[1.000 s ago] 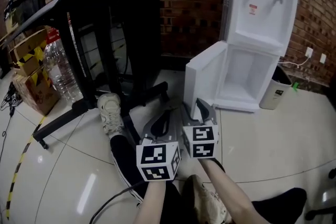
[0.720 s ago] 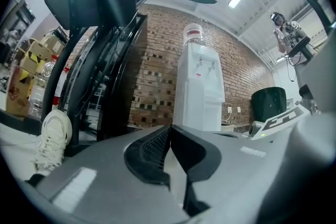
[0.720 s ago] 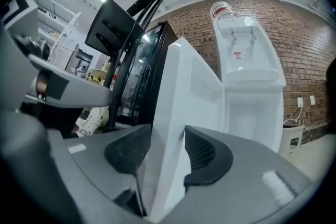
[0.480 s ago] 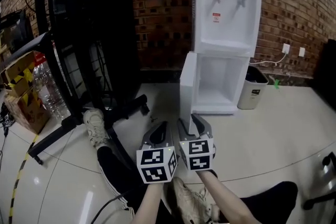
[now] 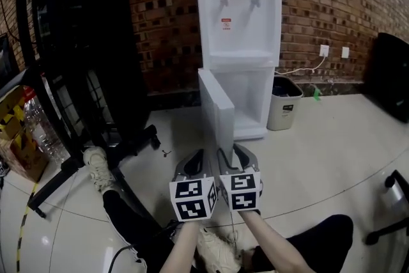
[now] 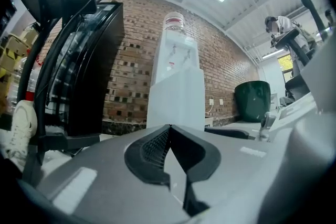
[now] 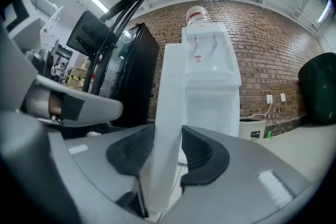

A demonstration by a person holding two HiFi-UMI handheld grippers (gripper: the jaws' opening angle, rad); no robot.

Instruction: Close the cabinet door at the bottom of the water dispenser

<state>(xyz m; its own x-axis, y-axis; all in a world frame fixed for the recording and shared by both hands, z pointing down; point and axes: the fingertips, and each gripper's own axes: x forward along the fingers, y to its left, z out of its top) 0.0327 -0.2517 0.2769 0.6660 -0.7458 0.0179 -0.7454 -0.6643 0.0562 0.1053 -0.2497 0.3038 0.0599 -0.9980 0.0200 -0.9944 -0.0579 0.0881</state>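
Note:
The white water dispenser (image 5: pixel 238 9) stands against the brick wall. Its bottom cabinet door (image 5: pixel 216 105) swings open toward me, seen nearly edge-on. Both grippers are held level, side by side, just in front of the door's free edge. My right gripper (image 5: pixel 232 155) has that door edge (image 7: pixel 167 113) between its jaws. The jaws are closing, and the pads (image 7: pixel 202 152) stand close on either side of the panel. My left gripper (image 5: pixel 193 160) is to the left of the door, its jaws shut with nothing in them (image 6: pixel 167 126).
A small grey waste bin (image 5: pixel 282 102) stands right of the dispenser. A tall black cabinet (image 5: pixel 83 41) and a black frame fill the left. Water bottles (image 5: pixel 38 128) stand at the far left. The person's white shoe (image 5: pixel 96 166) rests on the pale tiled floor.
The dispenser has shifted from the upper right to the middle of the head view. Both grippers have come up to the door, which now shows edge-on between the right jaws.

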